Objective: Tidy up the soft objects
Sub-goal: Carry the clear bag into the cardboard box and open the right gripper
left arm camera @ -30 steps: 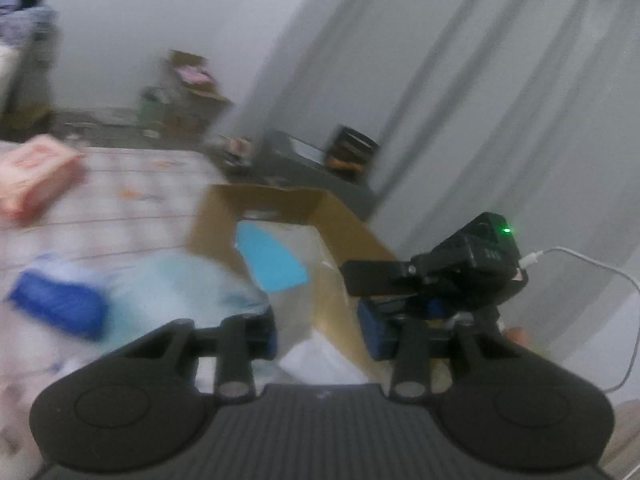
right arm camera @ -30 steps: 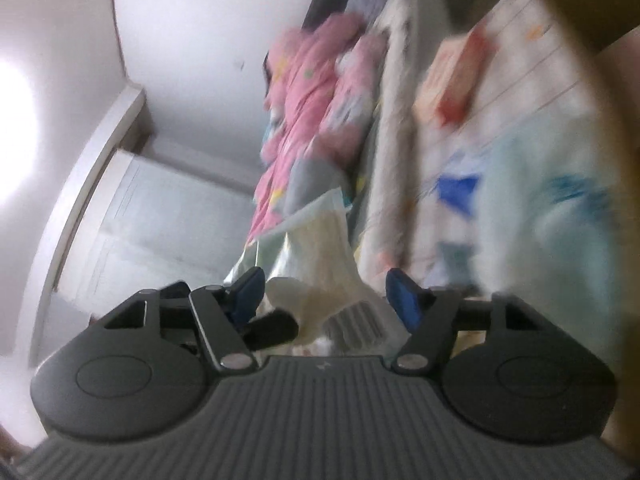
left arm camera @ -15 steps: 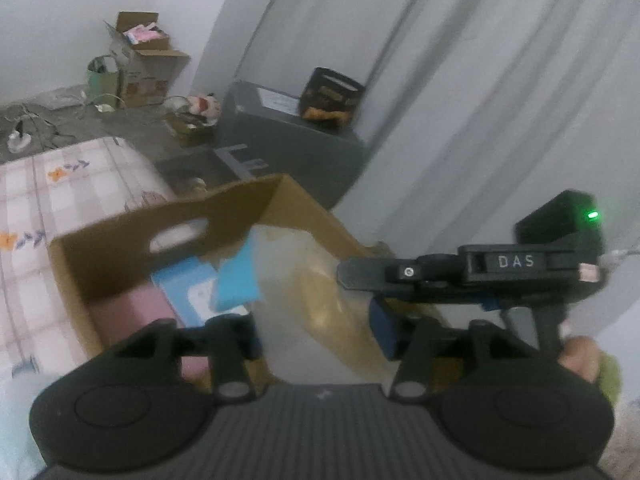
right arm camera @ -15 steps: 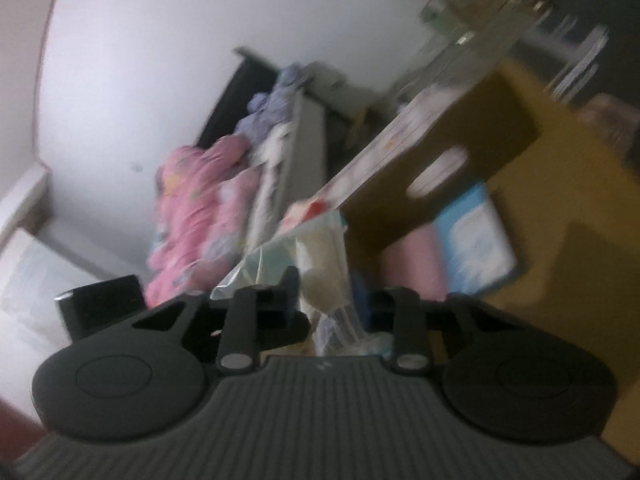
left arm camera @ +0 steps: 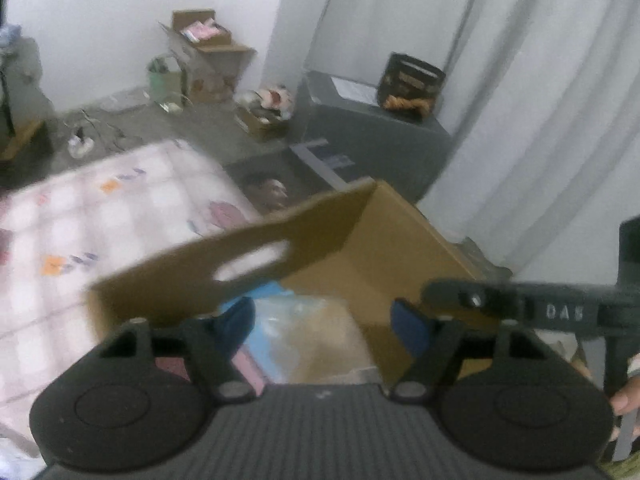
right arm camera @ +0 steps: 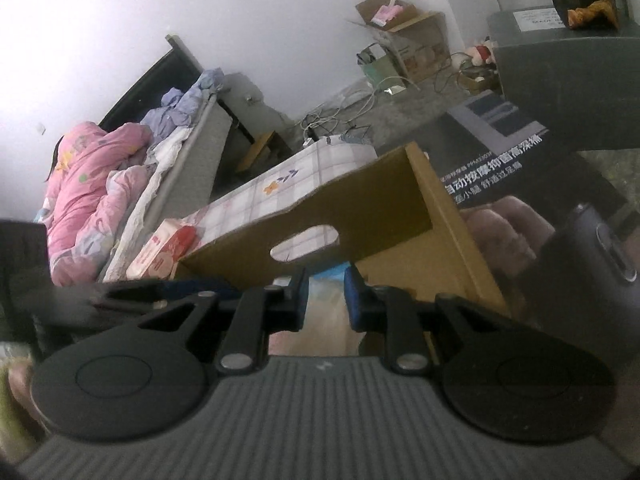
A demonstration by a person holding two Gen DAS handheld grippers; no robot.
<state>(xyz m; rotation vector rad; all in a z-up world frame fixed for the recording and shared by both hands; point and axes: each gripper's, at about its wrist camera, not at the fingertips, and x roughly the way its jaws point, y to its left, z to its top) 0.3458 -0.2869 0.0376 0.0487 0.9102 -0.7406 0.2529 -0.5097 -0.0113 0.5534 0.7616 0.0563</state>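
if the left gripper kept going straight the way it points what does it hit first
Most likely the clear plastic bag lying inside the cardboard box. It sits right between and ahead of the left gripper, whose jaws are opening and do not touch it. Depth is hard to judge in this fisheye view.

Both cameras sit on the grippers and look down, close up, into the same brown box (left arm camera: 360,240) (right arm camera: 380,208). Both also see the checked sheet (left arm camera: 100,216) (right arm camera: 288,184) behind it.

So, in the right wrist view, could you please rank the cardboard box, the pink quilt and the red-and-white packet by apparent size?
1. cardboard box, though it is nearest the camera
2. pink quilt
3. red-and-white packet
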